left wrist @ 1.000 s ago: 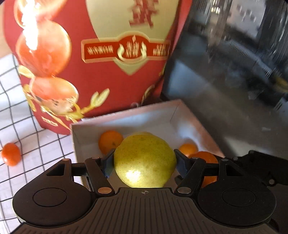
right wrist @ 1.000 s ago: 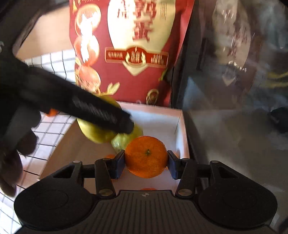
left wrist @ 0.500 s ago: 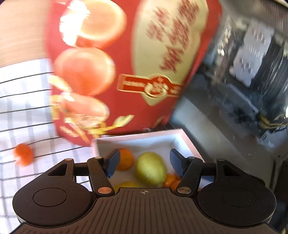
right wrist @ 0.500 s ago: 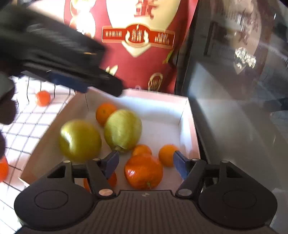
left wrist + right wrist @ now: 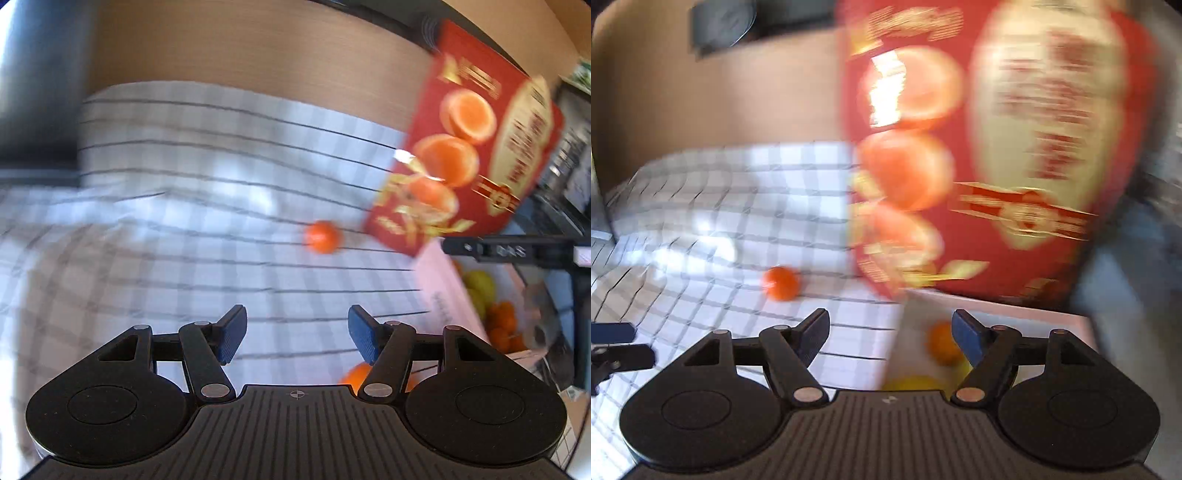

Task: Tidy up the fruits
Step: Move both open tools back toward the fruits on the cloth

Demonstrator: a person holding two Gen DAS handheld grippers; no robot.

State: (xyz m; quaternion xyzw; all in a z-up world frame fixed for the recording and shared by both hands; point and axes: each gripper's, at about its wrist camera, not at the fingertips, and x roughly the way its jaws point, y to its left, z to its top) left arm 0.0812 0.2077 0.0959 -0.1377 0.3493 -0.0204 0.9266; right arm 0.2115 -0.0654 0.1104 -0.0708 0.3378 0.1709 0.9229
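Note:
My left gripper [image 5: 295, 314] is open and empty over the checked cloth [image 5: 184, 240], left of the white box [image 5: 443, 284]. A small orange [image 5: 322, 236] lies on the cloth ahead, and another orange [image 5: 351, 376] peeks out under my right finger. Pears [image 5: 480, 284] and oranges [image 5: 502, 321] lie in the box. My right gripper [image 5: 889, 317] hangs over the box's left wall [image 5: 897, 350] with its jaws opening and nothing between them. Below it lie an orange [image 5: 940, 343] and a yellow pear [image 5: 912, 384]. The loose orange [image 5: 781, 282] sits on the cloth to its left.
The red printed lid [image 5: 469, 147] stands upright behind the box [image 5: 1015, 147]. A brown wall runs behind the cloth. The other gripper's black finger [image 5: 509, 251] crosses above the box; blue pads [image 5: 613, 332] show at the right wrist view's left edge.
The left gripper let the pear go into the box and swung left over the cloth. The right gripper released its orange into the box, then drew up and left.

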